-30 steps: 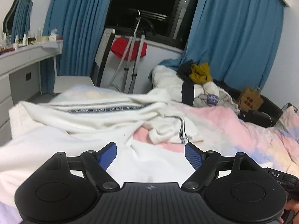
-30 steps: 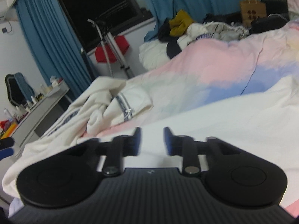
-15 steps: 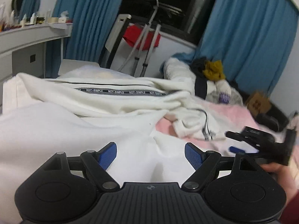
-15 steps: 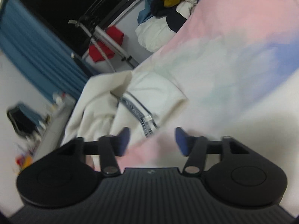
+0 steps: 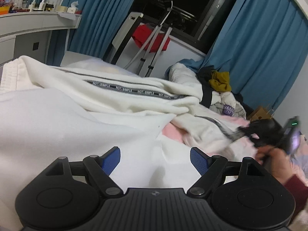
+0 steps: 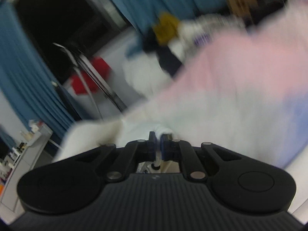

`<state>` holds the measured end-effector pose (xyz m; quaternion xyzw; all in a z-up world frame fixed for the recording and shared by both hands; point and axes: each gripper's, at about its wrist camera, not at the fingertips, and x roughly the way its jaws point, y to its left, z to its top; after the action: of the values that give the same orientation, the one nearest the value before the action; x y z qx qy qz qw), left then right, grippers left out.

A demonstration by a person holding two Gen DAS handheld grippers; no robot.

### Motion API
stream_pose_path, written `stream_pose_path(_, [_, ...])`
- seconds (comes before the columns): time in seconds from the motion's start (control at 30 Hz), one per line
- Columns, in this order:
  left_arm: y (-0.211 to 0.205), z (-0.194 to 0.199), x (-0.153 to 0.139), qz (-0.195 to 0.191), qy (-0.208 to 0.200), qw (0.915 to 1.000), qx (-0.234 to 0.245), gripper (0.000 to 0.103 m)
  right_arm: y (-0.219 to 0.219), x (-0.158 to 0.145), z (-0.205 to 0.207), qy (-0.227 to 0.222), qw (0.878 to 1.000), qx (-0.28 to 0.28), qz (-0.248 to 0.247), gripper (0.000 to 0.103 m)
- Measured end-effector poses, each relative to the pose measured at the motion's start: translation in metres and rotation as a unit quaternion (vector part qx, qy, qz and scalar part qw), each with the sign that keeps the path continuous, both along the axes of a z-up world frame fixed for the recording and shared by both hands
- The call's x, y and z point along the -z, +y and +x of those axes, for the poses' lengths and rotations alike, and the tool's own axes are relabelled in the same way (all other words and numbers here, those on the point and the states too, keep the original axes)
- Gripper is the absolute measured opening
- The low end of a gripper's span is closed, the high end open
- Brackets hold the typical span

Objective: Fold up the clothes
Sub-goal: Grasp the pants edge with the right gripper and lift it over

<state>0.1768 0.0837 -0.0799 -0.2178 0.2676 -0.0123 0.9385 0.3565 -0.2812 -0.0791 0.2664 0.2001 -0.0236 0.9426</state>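
Observation:
A white garment (image 5: 119, 100) with a grey lettered stripe lies spread and rumpled across the bed. My left gripper (image 5: 155, 158) is open and empty, low over the garment's smooth white front part. My right gripper (image 6: 158, 144) is shut on a fold of the white garment (image 6: 161, 130); the right wrist view is blurred by motion. In the left wrist view the right gripper (image 5: 248, 132) shows at the right, at the garment's striped cuff end, held by a hand in a dark red sleeve.
The bed has a pink, blue and white cover (image 5: 173, 132). A pile of other clothes (image 5: 217, 84) lies at its far end. A white dresser (image 5: 28, 30) stands left, a stand with a red cloth (image 5: 152, 36) by the window, blue curtains (image 5: 259, 44) behind.
My right gripper has moved onto the garment's cuff end and closed on it; it was open half a second ago. My left gripper has moved lower and closer to the garment, still open.

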Motion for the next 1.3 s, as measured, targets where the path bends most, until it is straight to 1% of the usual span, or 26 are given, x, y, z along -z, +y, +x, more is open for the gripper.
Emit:
stream_pose_path(0.07, [0.000,-0.002,-0.003,-0.006,-0.004,1.0000,0.001,0.081,-0.017,-0.034,-0.013,-0.025,0.999,0.004,-0.036,0.007])
stream_pose_path(0.13, [-0.002,-0.005,-0.004,0.000,-0.012,0.9999,0.004,0.081,-0.039,-0.069,-0.020,-0.050,0.996,0.022,-0.071,0.007])
stream_pose_path(0.23, [-0.007,-0.004,-0.003,0.013,-0.010,0.9998,0.010,0.081,-0.074,-0.120,-0.025,-0.080,0.987,0.054,-0.127,0.007])
stream_pose_path(0.27, [-0.009,-0.003,-0.001,0.013,-0.007,0.9998,0.013,0.081,-0.086,-0.138,-0.022,-0.083,0.983,0.067,-0.147,0.007])
stream_pose_path(0.33, [-0.012,-0.001,0.001,0.016,-0.003,0.9997,0.017,0.081,-0.108,-0.169,-0.015,-0.075,0.976,0.094,-0.181,0.007])
stream_pose_path(0.4, [-0.015,0.001,0.003,0.024,-0.003,0.9995,0.019,0.081,-0.131,-0.193,-0.010,-0.066,0.968,0.125,-0.207,0.007])
stream_pose_path(0.47, [-0.016,0.003,0.004,0.030,-0.003,0.9993,0.021,0.081,-0.144,-0.210,-0.007,-0.070,0.958,0.143,-0.239,0.007])
stream_pose_path(0.57, [-0.018,0.008,0.007,0.038,-0.001,0.9991,0.018,0.081,-0.151,-0.225,-0.015,-0.089,0.947,0.159,-0.266,0.007])
stream_pose_path(0.63, [-0.018,0.013,0.010,0.038,0.007,0.9991,0.016,0.081,-0.153,-0.233,-0.026,-0.094,0.945,0.162,-0.268,0.007])
stream_pose_path(0.77, [-0.019,0.015,0.010,0.042,0.014,0.9989,0.015,0.081,-0.142,-0.253,-0.066,-0.106,0.947,0.155,-0.261,0.007])
stream_pose_path(0.87, [-0.019,0.014,0.009,0.044,0.014,0.9988,0.014,0.081,-0.136,-0.266,-0.091,-0.112,0.943,0.156,-0.271,0.008])
stream_pose_path(0.93, [-0.019,0.014,0.008,0.047,0.013,0.9988,0.011,0.081,-0.139,-0.266,-0.093,-0.108,0.940,0.165,-0.279,0.008])
stream_pose_path(1.0, [-0.018,0.014,0.008,0.046,0.014,0.9988,0.009,0.081,-0.149,-0.253,-0.081,-0.089,0.937,0.176,-0.290,0.008])
stream_pose_path(1.03, [-0.019,0.013,0.008,0.047,0.014,0.9987,0.007,0.081,-0.157,-0.242,-0.072,-0.074,0.937,0.182,-0.288,0.008])
stream_pose_path(1.1, [-0.018,0.015,0.008,0.054,0.018,0.9983,0.004,0.081,-0.179,-0.210,-0.049,-0.026,0.945,0.197,-0.261,0.008])
stream_pose_path(1.17, [-0.018,0.017,0.009,0.057,0.021,0.9981,0.000,0.081,-0.200,-0.169,-0.022,0.018,0.949,0.208,-0.235,0.008])
stream_pose_path(1.3, [-0.020,0.024,0.008,0.070,0.022,0.9973,-0.004,0.081,-0.238,-0.084,0.031,0.097,0.951,0.226,-0.188,0.008])
